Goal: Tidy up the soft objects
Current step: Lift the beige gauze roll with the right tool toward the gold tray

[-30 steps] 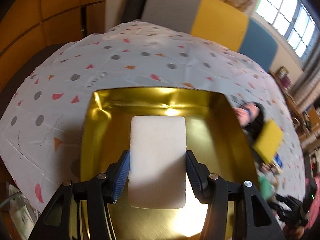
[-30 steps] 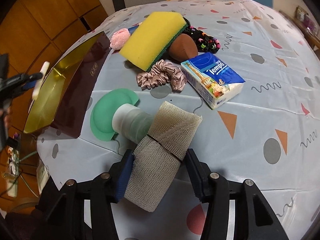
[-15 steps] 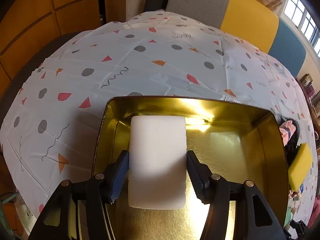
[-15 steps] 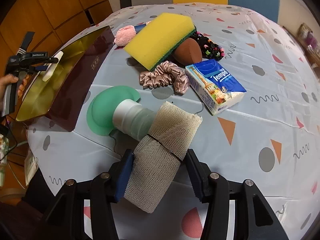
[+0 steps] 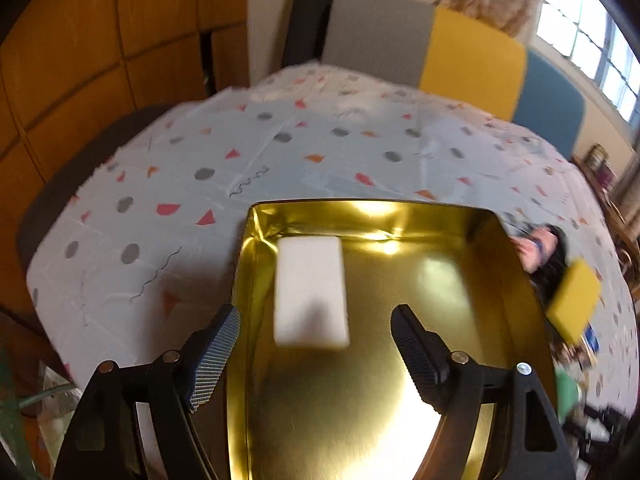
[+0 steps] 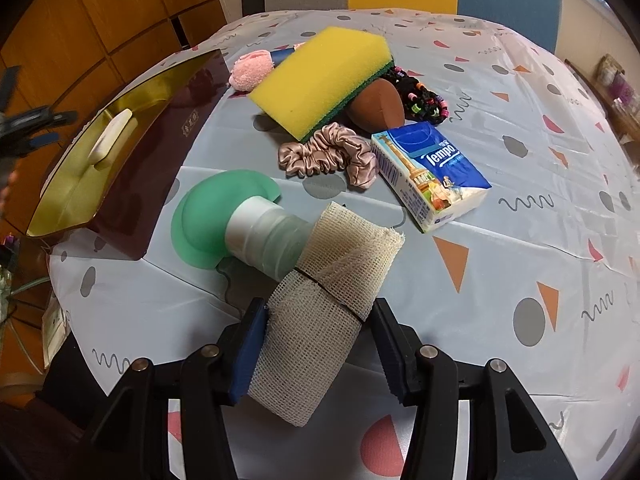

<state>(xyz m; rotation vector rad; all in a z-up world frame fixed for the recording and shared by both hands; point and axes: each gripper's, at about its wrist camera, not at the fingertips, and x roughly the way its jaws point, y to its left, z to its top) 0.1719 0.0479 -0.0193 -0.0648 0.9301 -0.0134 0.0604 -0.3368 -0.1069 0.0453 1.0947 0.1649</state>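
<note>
2 tongs in use: left tongs are opening, clear of the white rectangular foam block in the gold-lined tin box; right tongs grip the cream mesh-wrapped roll above the worktop.

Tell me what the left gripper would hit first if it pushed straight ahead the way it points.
Most likely the white sponge, lying free in the gold tin ahead of the left gripper, whose jaws are opening. Slightly lower, it would meet the tin's floor; depth is unclear.
</note>
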